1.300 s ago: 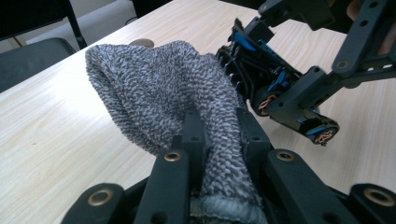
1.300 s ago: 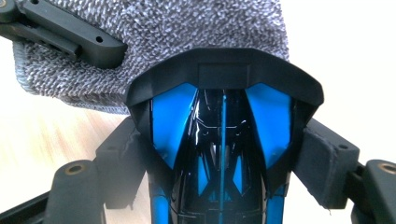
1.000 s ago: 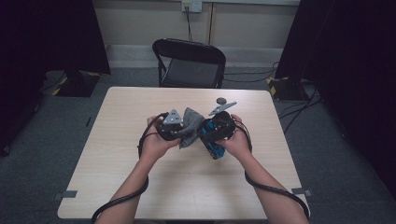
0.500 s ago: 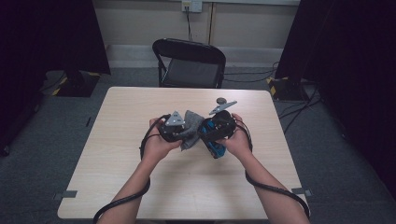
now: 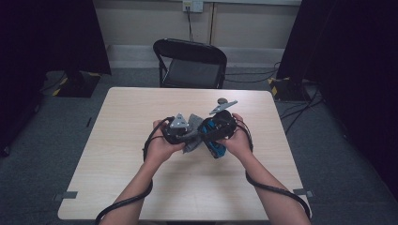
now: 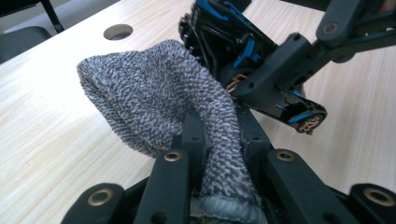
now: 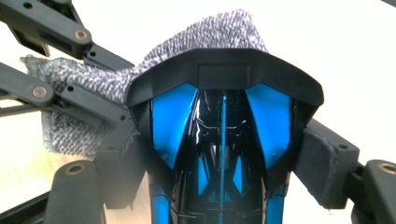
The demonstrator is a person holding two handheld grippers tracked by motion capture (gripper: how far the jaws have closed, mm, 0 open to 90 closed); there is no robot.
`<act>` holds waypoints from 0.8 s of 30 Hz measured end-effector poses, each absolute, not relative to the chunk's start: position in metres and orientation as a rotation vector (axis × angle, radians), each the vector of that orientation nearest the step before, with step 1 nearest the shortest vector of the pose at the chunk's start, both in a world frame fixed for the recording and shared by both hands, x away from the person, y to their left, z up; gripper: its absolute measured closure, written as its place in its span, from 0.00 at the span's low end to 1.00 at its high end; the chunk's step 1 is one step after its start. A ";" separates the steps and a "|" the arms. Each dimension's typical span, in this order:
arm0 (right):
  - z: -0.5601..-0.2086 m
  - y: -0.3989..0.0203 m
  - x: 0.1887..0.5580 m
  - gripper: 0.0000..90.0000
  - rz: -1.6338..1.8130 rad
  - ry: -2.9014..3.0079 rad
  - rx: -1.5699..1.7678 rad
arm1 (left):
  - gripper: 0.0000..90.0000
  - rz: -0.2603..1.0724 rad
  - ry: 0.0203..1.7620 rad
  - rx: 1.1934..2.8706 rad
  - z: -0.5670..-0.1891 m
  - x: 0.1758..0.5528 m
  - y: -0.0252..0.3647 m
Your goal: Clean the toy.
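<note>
— How far is it now?
— My left gripper [image 6: 219, 154] pinches the grey sock [image 6: 159, 98]; my right gripper [image 7: 219, 154] clamps the black-and-blue toy car [image 7: 222, 130] above the table [image 5: 141, 112]. I think the sock only starts covering its nose.

Left claw [image 5: 187, 133] clamped tight, right claw [image 5: 212, 136] gripping wide, tips nearly meeting.

High view looking down over table [image 5: 141, 187]; both gripper views sitting close (nearly touching), sharing grey sock [image 6: 154, 102].
</note>
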State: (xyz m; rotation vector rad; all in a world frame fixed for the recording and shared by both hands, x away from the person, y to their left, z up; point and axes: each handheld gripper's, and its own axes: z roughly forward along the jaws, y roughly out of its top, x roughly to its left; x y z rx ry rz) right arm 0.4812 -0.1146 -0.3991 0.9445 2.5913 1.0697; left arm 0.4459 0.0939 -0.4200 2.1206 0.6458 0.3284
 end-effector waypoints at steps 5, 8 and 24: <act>-0.399 -0.113 0.482 0.29 1.064 2.594 0.941 | 0.85 0.324 0.644 2.127 -0.421 0.446 0.093; -0.398 -0.113 0.482 0.29 1.068 2.593 0.944 | 0.85 0.318 0.644 2.131 -0.423 0.445 0.091; -0.393 -0.112 0.484 0.29 1.080 2.576 0.954 | 0.85 0.285 0.610 2.154 -0.432 0.438 0.081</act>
